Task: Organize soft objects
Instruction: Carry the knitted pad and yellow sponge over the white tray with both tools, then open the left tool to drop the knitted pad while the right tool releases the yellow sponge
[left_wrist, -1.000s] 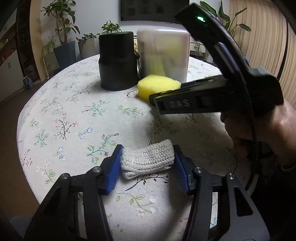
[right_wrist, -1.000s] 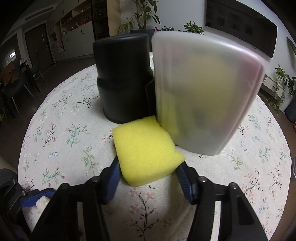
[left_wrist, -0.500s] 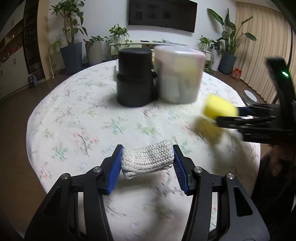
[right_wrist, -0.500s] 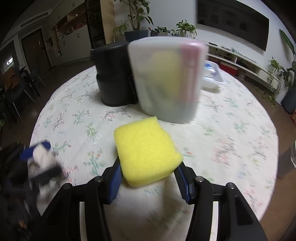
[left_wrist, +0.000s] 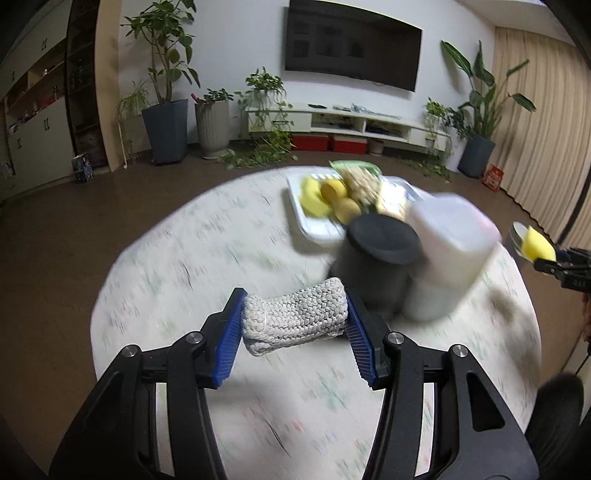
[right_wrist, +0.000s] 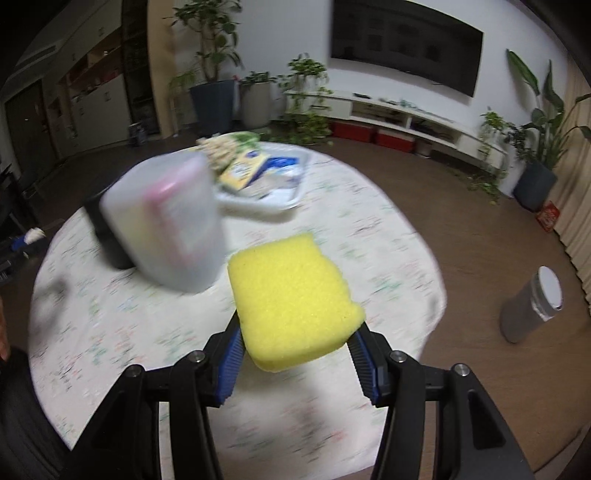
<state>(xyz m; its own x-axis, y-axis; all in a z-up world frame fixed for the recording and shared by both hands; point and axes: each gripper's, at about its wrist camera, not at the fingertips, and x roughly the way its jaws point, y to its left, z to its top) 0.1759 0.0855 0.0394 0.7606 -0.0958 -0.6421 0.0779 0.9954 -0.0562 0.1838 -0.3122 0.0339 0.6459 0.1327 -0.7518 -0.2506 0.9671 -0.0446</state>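
A grey-white knitted roll (left_wrist: 295, 318), ribbed and soft, sits clamped between the left gripper's (left_wrist: 295, 334) blue ridged pads, held above the floral table (left_wrist: 177, 266). A porous yellow sponge (right_wrist: 291, 299), a rounded slab, is pinched in the right gripper (right_wrist: 295, 354), also off the table. Nearby stand a black cylinder (left_wrist: 376, 258) and a frosted plastic tub (left_wrist: 447, 254), touching; behind them lies a white tray (left_wrist: 314, 230).

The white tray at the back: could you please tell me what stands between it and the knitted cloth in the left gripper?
In the left wrist view, the black canister stands between the tray and the knitted cloth, with the frosted container beside it.
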